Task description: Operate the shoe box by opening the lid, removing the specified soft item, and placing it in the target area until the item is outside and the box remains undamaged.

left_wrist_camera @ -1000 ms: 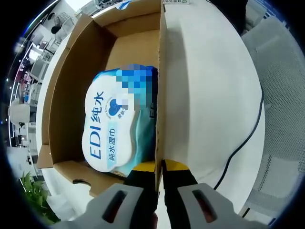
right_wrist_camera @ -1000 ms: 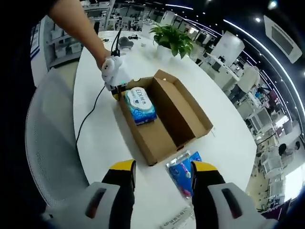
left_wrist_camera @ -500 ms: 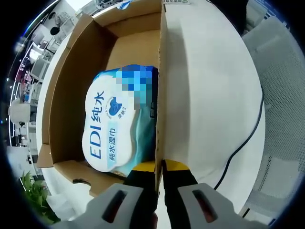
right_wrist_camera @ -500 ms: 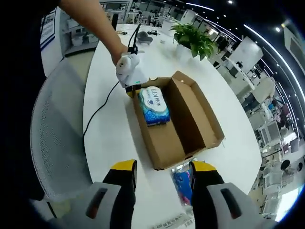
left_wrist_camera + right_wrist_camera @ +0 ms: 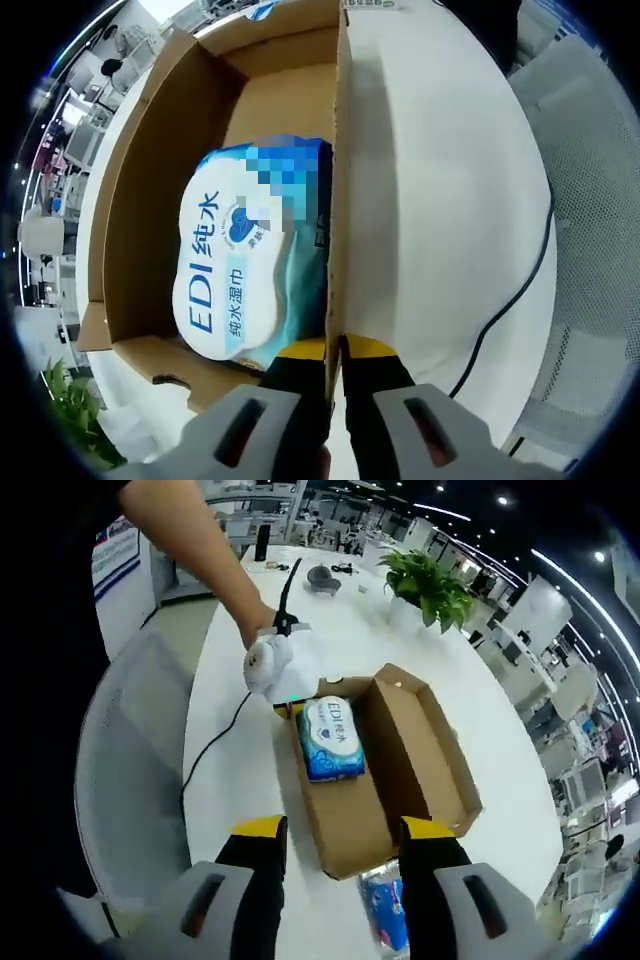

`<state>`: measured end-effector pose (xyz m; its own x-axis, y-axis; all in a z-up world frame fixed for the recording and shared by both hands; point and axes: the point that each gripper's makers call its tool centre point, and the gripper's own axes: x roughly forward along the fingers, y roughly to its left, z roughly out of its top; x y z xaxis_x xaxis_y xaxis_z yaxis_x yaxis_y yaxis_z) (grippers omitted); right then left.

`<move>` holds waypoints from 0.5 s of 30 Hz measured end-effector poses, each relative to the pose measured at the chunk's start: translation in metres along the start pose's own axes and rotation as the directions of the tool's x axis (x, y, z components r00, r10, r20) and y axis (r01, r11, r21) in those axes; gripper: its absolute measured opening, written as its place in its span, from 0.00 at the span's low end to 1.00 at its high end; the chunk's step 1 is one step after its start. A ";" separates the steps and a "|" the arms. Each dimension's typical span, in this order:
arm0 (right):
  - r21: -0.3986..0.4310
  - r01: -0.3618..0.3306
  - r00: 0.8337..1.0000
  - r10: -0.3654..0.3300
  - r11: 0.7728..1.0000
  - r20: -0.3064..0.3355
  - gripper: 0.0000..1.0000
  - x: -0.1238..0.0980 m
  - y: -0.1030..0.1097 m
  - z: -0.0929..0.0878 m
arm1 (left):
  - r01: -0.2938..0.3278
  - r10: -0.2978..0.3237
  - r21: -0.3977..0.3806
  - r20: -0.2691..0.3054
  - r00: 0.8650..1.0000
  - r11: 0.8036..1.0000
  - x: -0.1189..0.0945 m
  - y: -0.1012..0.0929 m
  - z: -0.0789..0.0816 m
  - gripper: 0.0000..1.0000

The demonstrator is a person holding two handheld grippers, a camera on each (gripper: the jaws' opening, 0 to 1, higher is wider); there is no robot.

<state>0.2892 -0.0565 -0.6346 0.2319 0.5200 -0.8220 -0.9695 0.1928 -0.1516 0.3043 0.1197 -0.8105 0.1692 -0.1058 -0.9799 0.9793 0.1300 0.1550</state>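
Note:
An open brown shoe box (image 5: 270,100) lies on the white table. A blue and white wet-wipes pack (image 5: 235,270) lies flat inside it, at the end nearest my left gripper (image 5: 335,348). That gripper is shut on the thin top edge of the box's side wall. In the right gripper view the box (image 5: 415,750) lies straight ahead, with the wipes pack (image 5: 332,738) at its far left end. The left gripper (image 5: 285,700), held by a hand, sits at that corner. My right gripper (image 5: 343,830) hangs open above the table, short of the box, with nothing between its jaws.
A second blue pack (image 5: 385,920) lies on the table just in front of the box. A black cable (image 5: 215,745) runs across the table (image 5: 240,780) to the left gripper. A grey mesh chair (image 5: 130,770) stands at the left, a potted plant (image 5: 432,580) at the back.
The right gripper view has shifted: the box now sits more centred and closer ahead of the open jaws. The left gripper still holds the box wall, unmoved.

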 end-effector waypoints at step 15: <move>-0.018 -0.098 0.995 0.098 0.995 -0.009 0.48 0.025 -0.008 0.006 | 0.004 -0.004 0.002 0.001 1.000 1.000 0.000 0.000 0.000 0.02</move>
<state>0.3035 -0.0399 -0.6500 0.1352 0.5288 -0.8379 -0.9888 0.1258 -0.0802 0.3041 0.1191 -0.8106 0.1650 -0.1069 -0.9805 0.9803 0.1275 0.1511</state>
